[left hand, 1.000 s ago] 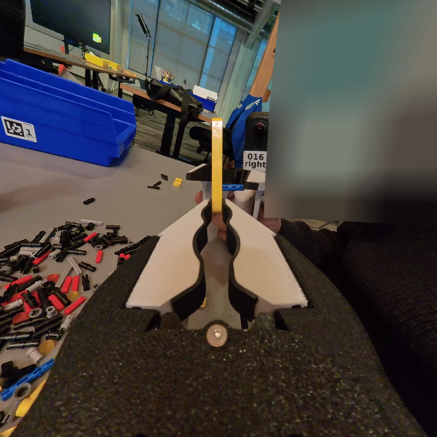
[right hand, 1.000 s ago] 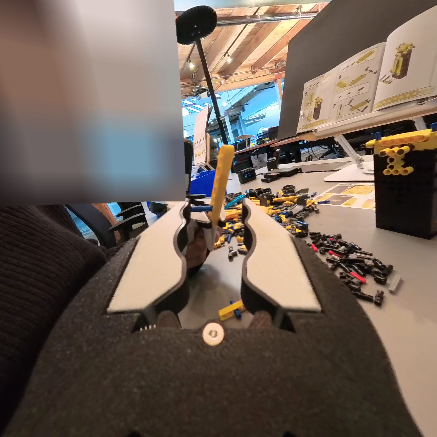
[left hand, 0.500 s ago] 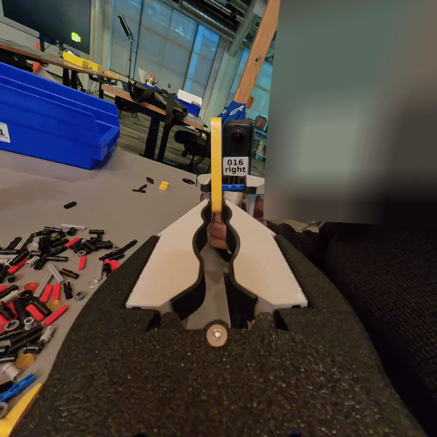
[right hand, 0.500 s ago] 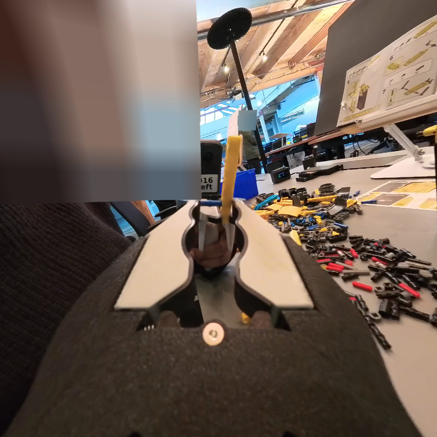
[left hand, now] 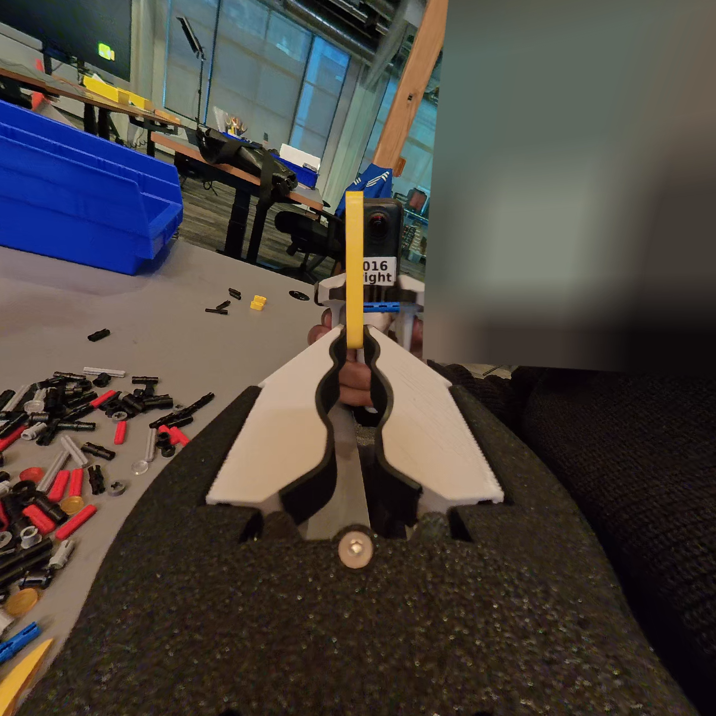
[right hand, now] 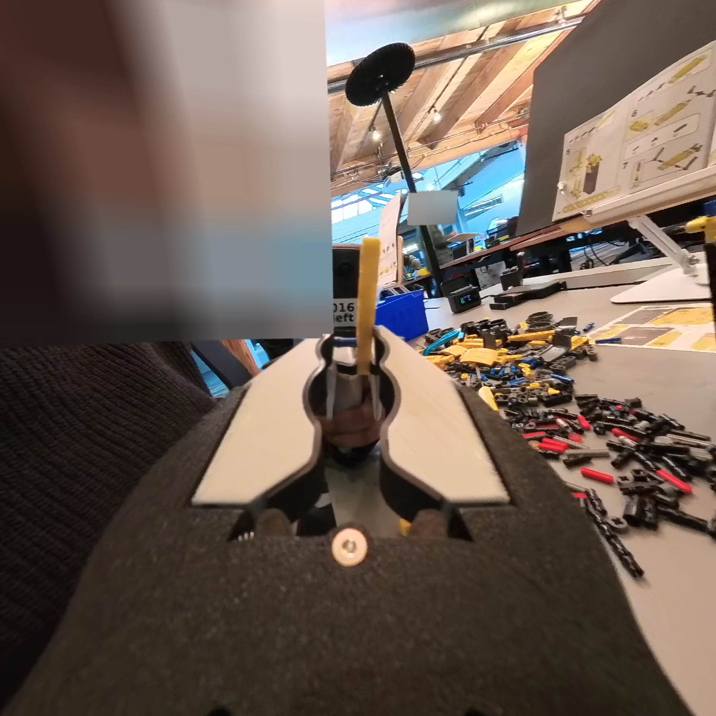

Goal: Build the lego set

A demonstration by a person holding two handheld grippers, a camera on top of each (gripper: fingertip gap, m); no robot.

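Observation:
My left gripper point(left hand: 354, 338) is shut on the lower end of a yellow beam point(left hand: 354, 267) and holds it upright above the grey table point(left hand: 193, 329). A short blue pin point(left hand: 381, 307) sticks out sideways from the beam. My right gripper point(right hand: 352, 340) faces the left one. Its jaws are closed in on the blue pin point(right hand: 343, 341) and the yellow beam point(right hand: 367, 302), one jaw on the pin's end and the other on the beam's far side. A hand shows behind each gripper.
A blue bin point(left hand: 77, 201) stands at the back left. Black, red and grey pins point(left hand: 58, 445) lie scattered on the left. Yellow and black parts point(right hand: 503, 356) and more pins point(right hand: 627, 445) lie on the right. An open instruction booklet point(right hand: 639, 128) stands behind them. A dark sleeve point(left hand: 620, 503) is close by. Both grippers' tips are close together, under 4 cm apart.
My right gripper was wide open a second ago and has closed around the blue pin and the beam. The left gripper kept its hold on the yellow beam.

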